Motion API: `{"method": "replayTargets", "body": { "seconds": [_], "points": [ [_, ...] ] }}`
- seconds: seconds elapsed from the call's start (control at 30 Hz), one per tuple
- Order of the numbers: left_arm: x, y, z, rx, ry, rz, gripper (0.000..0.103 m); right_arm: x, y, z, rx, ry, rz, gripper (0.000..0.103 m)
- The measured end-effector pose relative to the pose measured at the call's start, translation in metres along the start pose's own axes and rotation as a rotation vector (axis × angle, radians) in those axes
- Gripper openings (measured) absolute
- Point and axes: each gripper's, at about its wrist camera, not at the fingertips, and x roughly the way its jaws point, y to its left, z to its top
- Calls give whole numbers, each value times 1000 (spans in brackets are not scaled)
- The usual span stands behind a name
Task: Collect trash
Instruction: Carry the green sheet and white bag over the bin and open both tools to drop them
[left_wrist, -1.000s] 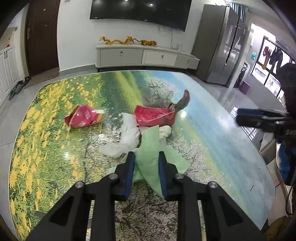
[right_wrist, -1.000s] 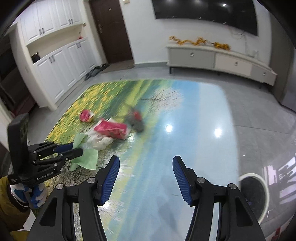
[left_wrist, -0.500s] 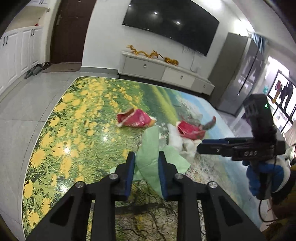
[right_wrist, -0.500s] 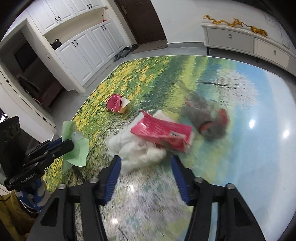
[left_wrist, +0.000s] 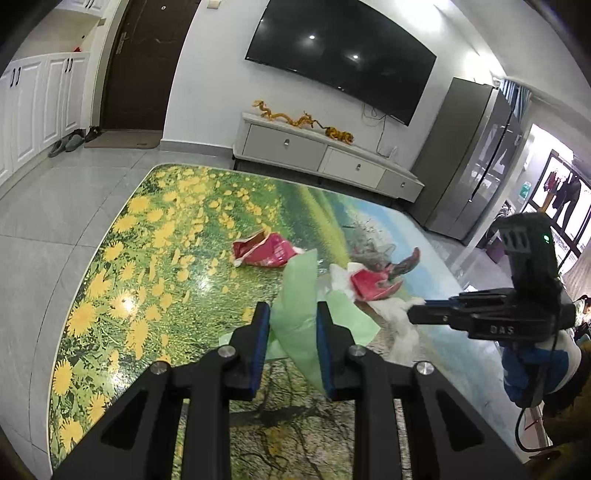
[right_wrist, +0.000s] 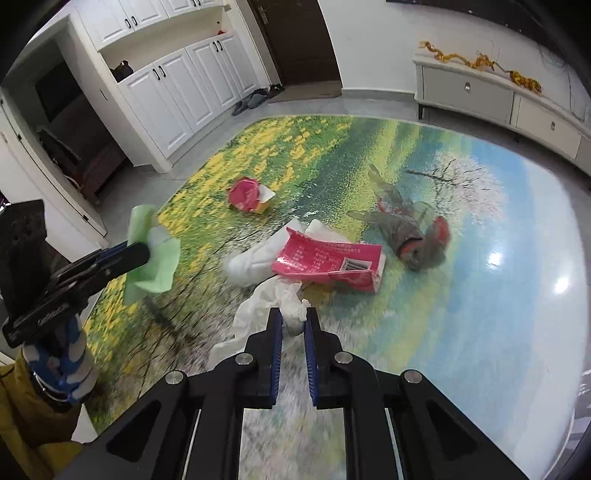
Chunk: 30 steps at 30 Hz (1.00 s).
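Left wrist view: left gripper (left_wrist: 293, 345) stays clamped on the green bag (left_wrist: 300, 295), which sticks up between its fingers and drapes below them; unchanged in half a second. New here: right gripper (left_wrist: 415, 314) has swung in from the right and its tips now sit on the white crumpled plastic (left_wrist: 404, 325), right of and just beyond the left fingers. Red wrapper (left_wrist: 266, 253) lies farther ahead, second red packet (left_wrist: 371, 286) ahead-right, both on the printed table (left_wrist: 155, 266). Right wrist view: right gripper (right_wrist: 293, 325) fingers, wide apart half a second ago, are now closed narrow on a wad of the white plastic (right_wrist: 280, 295), so this looks like a fresh pick, next trash piece secured. Pink packet (right_wrist: 328, 260) lies just past the fingertips, grey-red wrapper (right_wrist: 410, 230) farther ahead-right, small red wrapper (right_wrist: 245, 194) ahead-left. Left gripper (right_wrist: 146, 254) is held raised far left, level, bag hanging from it. Right tool pitches down toward the table.
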Motion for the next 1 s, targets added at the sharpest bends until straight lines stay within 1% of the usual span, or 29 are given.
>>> {"method": "replayTargets", "body": {
  "seconds": [0.13,0.2,0.33,0.47,0.63,0.87,1.0],
  "points": [
    [-13,-11,2,8,-21,-21,23,-25,8,-14,-1,-29,-34,11],
    [-19,-18,4,10,-26,-39,23,-45,9,-22,5,-55,-65,11],
    [-27,-39,11,42,-28,-75,23,-89,4,-35,59,-145,-118,11],
    [-32,-61,15,38,-23,-126,23,-129,5,-54,91,-218,-178,11],
    [-40,-86,17,21,-10,-189,23,-170,6,-77,133,-289,-233,11],
    [-49,-116,27,32,-11,-221,23,-223,-3,-104,193,-393,-289,11],
    [-55,-131,36,40,-23,-235,23,-242,-6,-113,202,-431,-310,11]
  ]
}}
